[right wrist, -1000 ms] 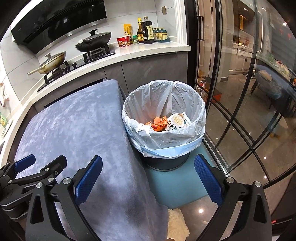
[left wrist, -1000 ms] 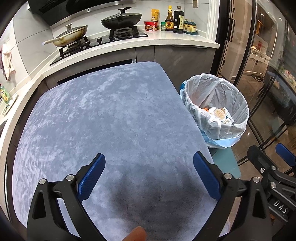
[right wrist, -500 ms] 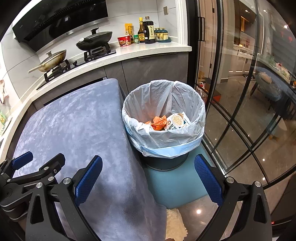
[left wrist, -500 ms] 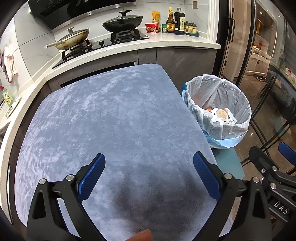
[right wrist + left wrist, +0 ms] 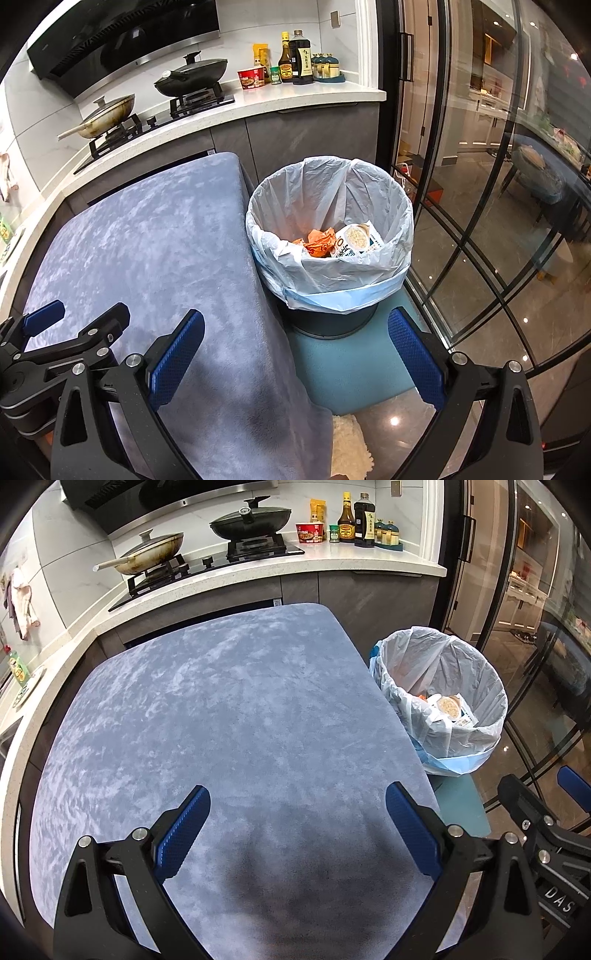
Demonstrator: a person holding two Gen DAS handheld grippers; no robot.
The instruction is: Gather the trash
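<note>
A trash bin (image 5: 332, 295) lined with a white bag stands on the floor right of the blue-grey cloth-covered table (image 5: 147, 240). Inside lie an orange wrapper (image 5: 319, 240) and a white food packet (image 5: 354, 240). The bin also shows in the left wrist view (image 5: 443, 686), with the packet (image 5: 452, 709) in it. My left gripper (image 5: 297, 816) is open and empty over the table's (image 5: 221, 701) near part. My right gripper (image 5: 295, 339) is open and empty, over the table's right edge, in front of the bin. No trash shows on the table.
A kitchen counter (image 5: 332, 559) with a stove, two pans (image 5: 251, 518), bottles and a red cup runs behind the table. Glass doors (image 5: 480, 184) stand right of the bin. A teal mat (image 5: 351, 369) lies under the bin, with a white fluffy rug (image 5: 349, 450) nearer.
Both grippers have pulled back and risen slightly, so the counter and bin sit a little lower in view. Both stay open and empty.
</note>
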